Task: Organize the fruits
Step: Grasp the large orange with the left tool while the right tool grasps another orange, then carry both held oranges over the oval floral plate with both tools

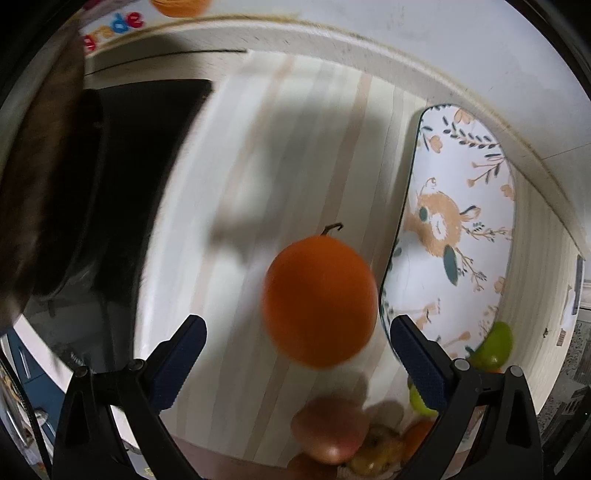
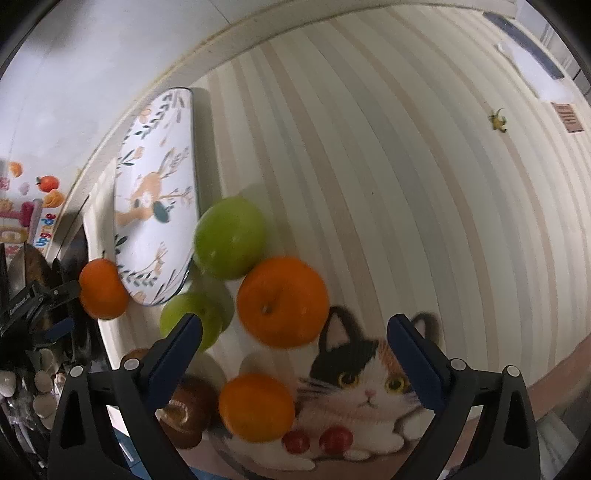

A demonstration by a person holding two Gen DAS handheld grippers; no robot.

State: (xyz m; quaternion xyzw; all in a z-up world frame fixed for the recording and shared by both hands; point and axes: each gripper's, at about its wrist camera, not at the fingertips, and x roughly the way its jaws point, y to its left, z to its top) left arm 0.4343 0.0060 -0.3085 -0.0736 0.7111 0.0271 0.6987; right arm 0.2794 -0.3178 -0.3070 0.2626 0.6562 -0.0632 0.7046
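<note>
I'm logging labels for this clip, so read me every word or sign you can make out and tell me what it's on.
"grade": coloured letters on the wall decoration, cut off at the frame edge.
"Upgrade": the same coloured letters, seen sideways in the right wrist view.
Small white print on the left tool's black body: too blurred to read.
Brown sign at the table's far edge: illegible.

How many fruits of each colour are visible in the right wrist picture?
Orange: 3
Green: 2
Reddish-brown: 1
Total: 6
</note>
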